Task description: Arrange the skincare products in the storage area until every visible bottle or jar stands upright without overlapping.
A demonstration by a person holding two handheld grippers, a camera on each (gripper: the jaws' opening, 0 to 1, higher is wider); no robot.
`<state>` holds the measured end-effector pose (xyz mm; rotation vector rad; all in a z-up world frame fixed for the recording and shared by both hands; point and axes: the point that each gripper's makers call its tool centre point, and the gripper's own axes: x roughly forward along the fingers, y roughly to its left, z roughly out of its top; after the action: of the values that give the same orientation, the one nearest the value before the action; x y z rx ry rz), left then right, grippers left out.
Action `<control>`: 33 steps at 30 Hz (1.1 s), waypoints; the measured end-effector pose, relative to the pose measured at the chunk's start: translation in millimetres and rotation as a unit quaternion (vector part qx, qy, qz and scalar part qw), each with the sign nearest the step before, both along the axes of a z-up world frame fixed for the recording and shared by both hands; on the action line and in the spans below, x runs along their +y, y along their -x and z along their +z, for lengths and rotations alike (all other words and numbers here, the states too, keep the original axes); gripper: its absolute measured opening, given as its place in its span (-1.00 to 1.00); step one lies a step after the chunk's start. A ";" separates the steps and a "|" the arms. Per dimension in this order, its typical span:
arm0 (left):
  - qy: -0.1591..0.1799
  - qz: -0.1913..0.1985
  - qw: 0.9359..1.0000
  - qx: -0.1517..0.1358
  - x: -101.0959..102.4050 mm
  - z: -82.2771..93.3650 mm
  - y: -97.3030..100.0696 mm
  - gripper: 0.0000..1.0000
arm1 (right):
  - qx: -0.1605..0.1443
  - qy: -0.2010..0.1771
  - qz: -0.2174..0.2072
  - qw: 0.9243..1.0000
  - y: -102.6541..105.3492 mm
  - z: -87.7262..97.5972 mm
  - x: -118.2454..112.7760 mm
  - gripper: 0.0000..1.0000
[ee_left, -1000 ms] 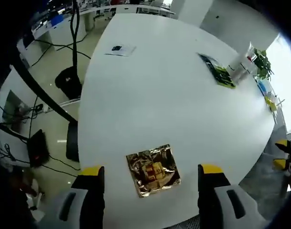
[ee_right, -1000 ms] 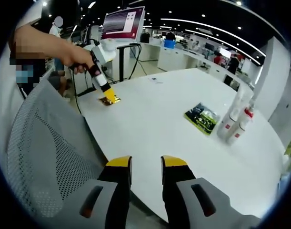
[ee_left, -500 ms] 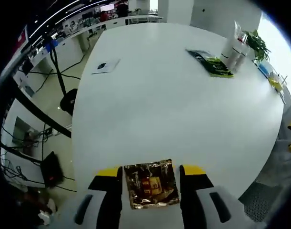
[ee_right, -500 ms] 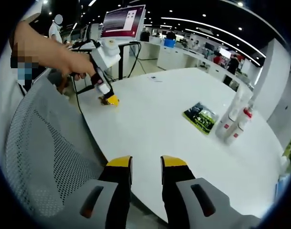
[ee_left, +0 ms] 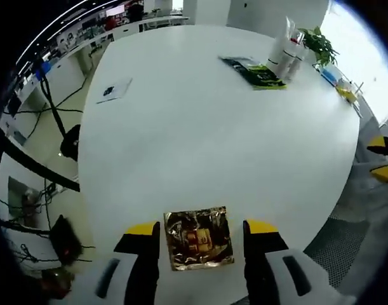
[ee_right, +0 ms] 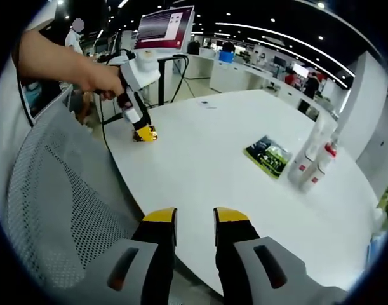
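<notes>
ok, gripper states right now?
Left gripper: open, fingers either side of the gold packet, not clamped.
Right gripper: open, empty.

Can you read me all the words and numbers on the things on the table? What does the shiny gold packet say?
Gold packet: a red and yellow print in the middle, too blurred to read.
Green and black packet: printing too small to read.
White bottles: red marks near the bottom, not readable.
Small paper: a dark mark, too small to read.
Screen behind the table: a page with lines, too blurred to read.
Nothing here reads clearly.
</notes>
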<state>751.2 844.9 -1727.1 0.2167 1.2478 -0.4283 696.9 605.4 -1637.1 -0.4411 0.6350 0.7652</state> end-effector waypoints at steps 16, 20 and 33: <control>-0.014 -0.024 0.999 -0.019 -3.8 -0.9 -0.4 -0.20 | -0.003 -0.006 -0.003 1.000 -1.4 1.8 0.2 -0.59; -0.012 -0.066 0.998 -0.016 -9.8 -1.1 4.0 -0.21 | -0.004 -0.019 -0.002 1.000 -1.1 4.9 3.3 -0.57; 0.050 -0.163 0.983 -0.074 -53.5 22.2 1.7 -0.21 | -0.014 -0.051 -0.013 0.998 -4.3 15.3 5.0 -0.56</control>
<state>749.5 791.5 -1704.8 0.3634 1.0433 -0.7414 701.2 610.4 -1621.8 -0.3476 0.5724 0.7615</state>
